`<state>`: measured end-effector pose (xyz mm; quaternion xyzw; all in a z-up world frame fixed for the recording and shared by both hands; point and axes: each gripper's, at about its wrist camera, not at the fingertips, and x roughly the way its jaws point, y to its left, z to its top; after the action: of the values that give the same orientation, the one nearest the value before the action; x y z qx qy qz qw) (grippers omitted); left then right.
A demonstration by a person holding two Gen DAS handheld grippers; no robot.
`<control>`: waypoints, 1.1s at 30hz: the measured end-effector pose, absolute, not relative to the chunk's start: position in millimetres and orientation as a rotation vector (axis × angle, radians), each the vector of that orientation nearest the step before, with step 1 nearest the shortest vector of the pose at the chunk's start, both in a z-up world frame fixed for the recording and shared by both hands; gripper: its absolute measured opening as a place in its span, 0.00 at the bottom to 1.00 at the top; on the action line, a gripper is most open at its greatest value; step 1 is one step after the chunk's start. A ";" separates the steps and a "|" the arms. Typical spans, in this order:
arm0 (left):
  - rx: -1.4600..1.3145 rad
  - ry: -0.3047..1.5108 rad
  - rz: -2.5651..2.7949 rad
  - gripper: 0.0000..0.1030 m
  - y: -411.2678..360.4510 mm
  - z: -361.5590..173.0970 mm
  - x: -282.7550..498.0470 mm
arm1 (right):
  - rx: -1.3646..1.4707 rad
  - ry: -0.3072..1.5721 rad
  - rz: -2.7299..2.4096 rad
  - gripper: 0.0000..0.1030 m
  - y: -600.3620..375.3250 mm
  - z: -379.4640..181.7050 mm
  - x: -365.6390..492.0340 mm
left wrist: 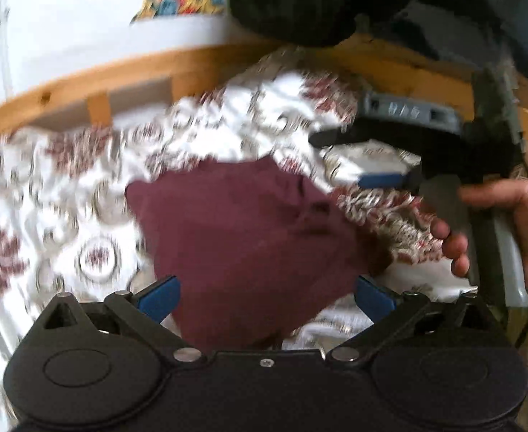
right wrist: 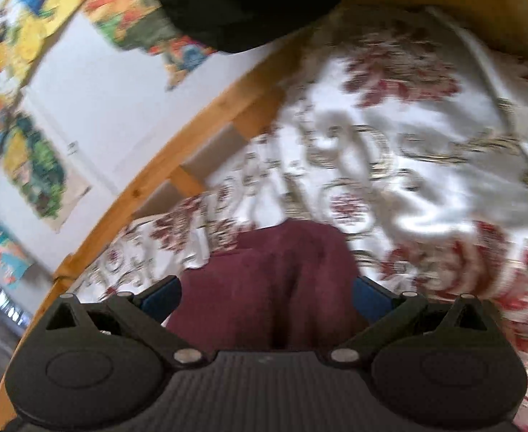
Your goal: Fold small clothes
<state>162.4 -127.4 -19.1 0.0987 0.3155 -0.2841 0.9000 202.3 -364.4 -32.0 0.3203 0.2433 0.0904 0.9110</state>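
Maroon garment (left wrist: 249, 237) is lying partly folded, still lumpy, on the floral bed sheet (left wrist: 66, 194). Left gripper (left wrist: 265, 297) and right gripper (right wrist: 267, 297) jaws are gaping wide, gripping nothing; tidying remaining.

Maroon garment (left wrist: 242, 230) on a floral bedcover (left wrist: 66, 187)

The garment is plain dark maroon, with no print. The bedcover under it is white, scattered with dusky red flower clusters and olive-grey ring motifs. The bed frame (left wrist: 127, 75) along the cover's far edge is honey-orange wood, the wall behind it white with posters (right wrist: 30, 136) in yellow, blue, orange and green. A black cloth (right wrist: 249, 3) hangs at the top. Both the left gripper (left wrist: 267, 297) and right gripper (right wrist: 267, 297) are black with blue pads.
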 end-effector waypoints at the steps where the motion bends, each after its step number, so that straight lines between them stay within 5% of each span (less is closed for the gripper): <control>1: 0.200 0.657 -0.581 0.99 -123.9 -23.3 163.9 | 0.641 0.491 0.203 1.00 -359.5 -31.9 205.2; 7: 0.260 0.608 -0.593 0.99 -120.5 -38.6 163.5 | 0.563 0.492 0.274 0.99 -336.1 -41.7 225.5; 11: 0.283 0.580 -0.608 0.98 -122.1 -43.6 159.1 | 0.526 0.538 0.257 0.83 -326.1 -53.0 233.0; 16: 0.317 0.503 -0.633 0.85 -127.9 -43.4 153.4 | 0.516 0.560 0.244 0.71 -323.8 -60.9 237.2; 21: 0.323 0.504 -0.664 0.58 -131.7 -46.7 153.2 | 0.496 0.562 0.239 0.70 -320.2 -62.8 246.1; 23: 0.302 0.514 -0.661 0.54 -129.5 -48.2 156.2 | 0.506 0.572 0.240 0.67 -321.9 -65.0 251.9; 29: 0.236 0.525 -0.659 0.39 -124.3 -49.6 163.9 | 0.480 0.610 0.231 0.24 -314.8 -66.7 256.7; 33: 0.239 0.507 -0.669 0.29 -126.8 -49.4 161.6 | 0.422 0.547 0.231 0.15 -304.6 -54.5 249.9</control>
<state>161.6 -126.8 -49.4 0.1160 0.2456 -0.3242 0.9062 249.9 -304.6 -54.5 0.2066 0.2676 0.1130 0.9343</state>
